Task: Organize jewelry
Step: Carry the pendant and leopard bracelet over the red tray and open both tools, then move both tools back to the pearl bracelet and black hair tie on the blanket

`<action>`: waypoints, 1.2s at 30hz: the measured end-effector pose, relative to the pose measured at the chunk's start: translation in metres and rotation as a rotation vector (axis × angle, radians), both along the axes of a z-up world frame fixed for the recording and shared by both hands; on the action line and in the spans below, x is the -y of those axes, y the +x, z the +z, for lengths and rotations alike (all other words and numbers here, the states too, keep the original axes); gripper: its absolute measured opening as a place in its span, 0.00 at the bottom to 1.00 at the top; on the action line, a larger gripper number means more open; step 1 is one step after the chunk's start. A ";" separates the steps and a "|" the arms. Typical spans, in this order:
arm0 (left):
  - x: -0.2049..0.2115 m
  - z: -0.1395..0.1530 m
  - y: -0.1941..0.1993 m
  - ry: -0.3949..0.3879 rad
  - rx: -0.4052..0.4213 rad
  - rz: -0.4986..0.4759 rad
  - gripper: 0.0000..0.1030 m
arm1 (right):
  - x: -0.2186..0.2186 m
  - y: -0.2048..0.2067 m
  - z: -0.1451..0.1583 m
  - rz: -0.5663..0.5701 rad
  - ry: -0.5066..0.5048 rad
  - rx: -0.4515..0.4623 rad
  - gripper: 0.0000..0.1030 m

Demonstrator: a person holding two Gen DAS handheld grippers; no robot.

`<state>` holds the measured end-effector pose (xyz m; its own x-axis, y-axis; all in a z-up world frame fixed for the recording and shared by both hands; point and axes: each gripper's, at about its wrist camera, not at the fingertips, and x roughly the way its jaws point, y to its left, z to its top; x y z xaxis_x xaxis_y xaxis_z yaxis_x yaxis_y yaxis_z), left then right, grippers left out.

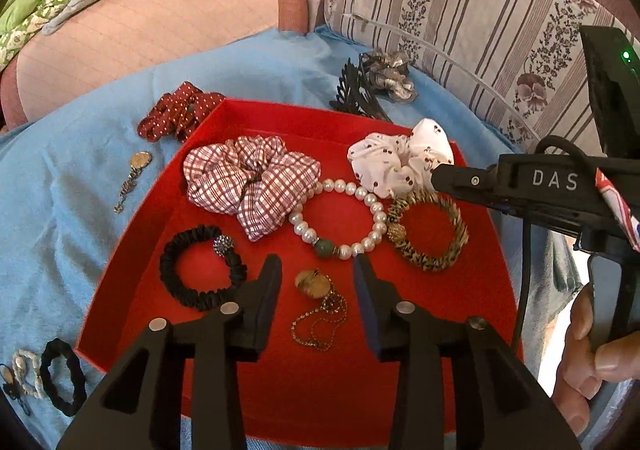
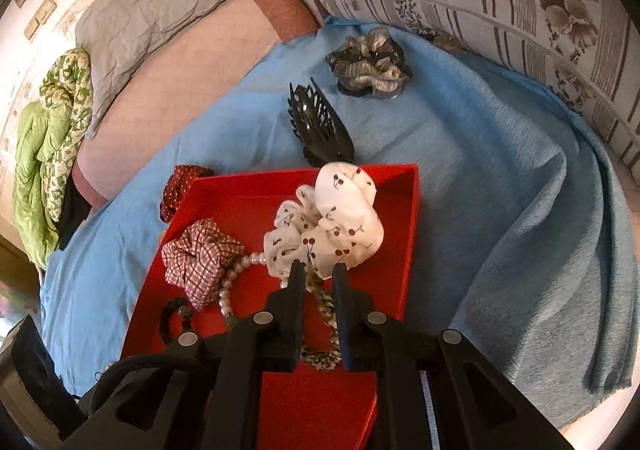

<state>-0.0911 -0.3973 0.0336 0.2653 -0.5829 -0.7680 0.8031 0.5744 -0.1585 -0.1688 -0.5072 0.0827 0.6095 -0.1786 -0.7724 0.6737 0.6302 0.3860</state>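
Note:
A red tray [image 1: 136, 250] on a blue cloth holds a plaid scrunchie [image 1: 252, 182], a white cherry scrunchie [image 1: 396, 162], a pearl bracelet [image 1: 340, 218], a leopard hair tie [image 1: 432, 234], a black hair tie [image 1: 200, 274] and a gold pendant chain [image 1: 316, 298]. My left gripper [image 1: 318, 270] is open and empty above the pendant chain. My right gripper [image 2: 318, 270] is open, its tips at the edge of the white cherry scrunchie [image 2: 332, 226] and over the leopard hair tie [image 2: 324, 306]. The right gripper also shows in the left wrist view [image 1: 440, 174].
Outside the tray on the blue cloth [image 2: 480, 170] lie a red dotted scrunchie [image 1: 176, 114], a gold chain [image 1: 132, 178], a black hair claw [image 2: 320, 126], a grey scrunchie [image 2: 368, 66], a black hair tie [image 1: 64, 378] and a white twisted tie [image 1: 24, 370]. Cushions stand behind.

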 end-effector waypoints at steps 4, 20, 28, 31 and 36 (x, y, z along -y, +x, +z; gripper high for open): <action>-0.007 0.010 -0.001 -0.013 0.032 0.014 0.39 | -0.003 -0.003 0.010 -0.010 -0.032 0.033 0.15; -0.134 0.060 0.015 -0.040 0.135 0.224 0.63 | -0.087 0.038 0.051 0.171 -0.213 0.126 0.29; -0.252 0.056 0.045 -0.010 0.128 0.421 0.67 | -0.154 0.067 0.053 0.357 -0.262 0.152 0.29; -0.291 0.046 0.061 0.009 0.133 0.524 0.67 | -0.177 0.079 0.049 0.433 -0.259 0.153 0.29; -0.343 0.026 0.088 -0.031 0.007 0.620 0.67 | -0.213 0.098 0.038 0.563 -0.206 0.155 0.29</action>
<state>-0.0031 -0.0548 0.0596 0.5663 -0.3407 -0.7505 0.3227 0.9295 -0.1785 -0.0705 -0.2944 0.1210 0.7558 0.0666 -0.6514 0.1622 0.9448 0.2848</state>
